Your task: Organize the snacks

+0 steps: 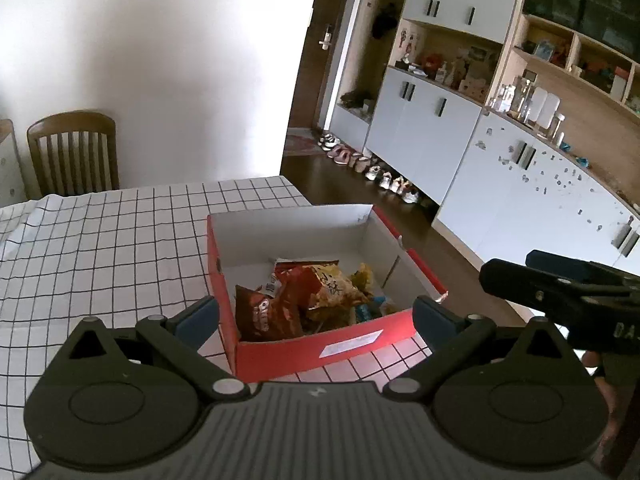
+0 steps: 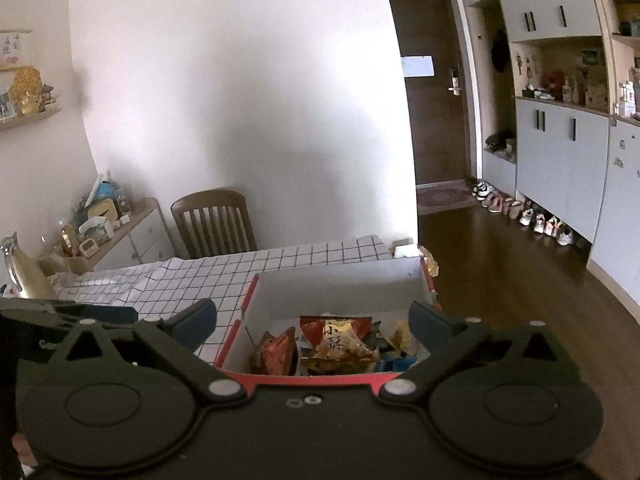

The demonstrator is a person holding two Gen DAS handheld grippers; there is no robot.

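the left gripper [image 1: 316, 316] stood wide open with nothing between its pads; just ahead of it sat the red box [image 1: 348, 344] on the checked tablecloth [image 1: 120, 248]; the snack packets [image 1: 304, 300] lay heaped in the box's near end; the right gripper [image 2: 314, 322] was spread wide too, empty, looking down over the same box from its near edge; a wooden chair [image 2: 216, 220] stood well beyond.
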